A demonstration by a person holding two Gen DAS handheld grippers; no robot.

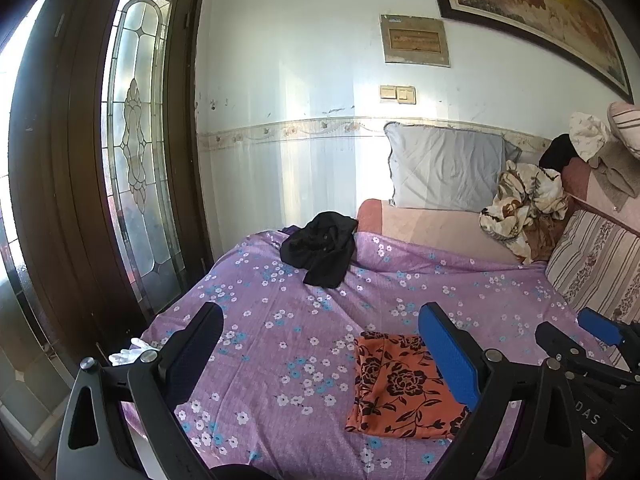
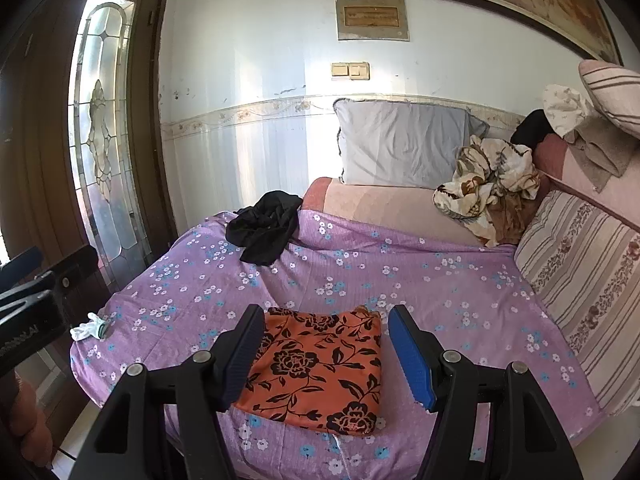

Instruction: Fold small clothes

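Note:
A folded orange cloth with black flowers [image 2: 320,368] lies flat on the purple flowered bedsheet [image 2: 420,280] near the bed's front edge. My right gripper [image 2: 328,314] hovers just above it, open, with the cloth seen between its fingers but not pinched. My left gripper [image 1: 320,316] is open and holds nothing; the orange cloth [image 1: 400,388] lies below its right finger. A crumpled black garment [image 1: 320,248] lies farther back on the sheet [image 1: 260,340], also in the right wrist view [image 2: 264,232]. A small white sock [image 2: 90,328] lies at the bed's left edge.
A grey pillow [image 2: 400,148] leans on the wall at the head of the bed. A bunched cream-and-brown blanket [image 2: 492,184] and a striped pillow [image 2: 580,272] lie at the right. A dark wooden door with leaded glass [image 1: 140,140] stands left of the bed.

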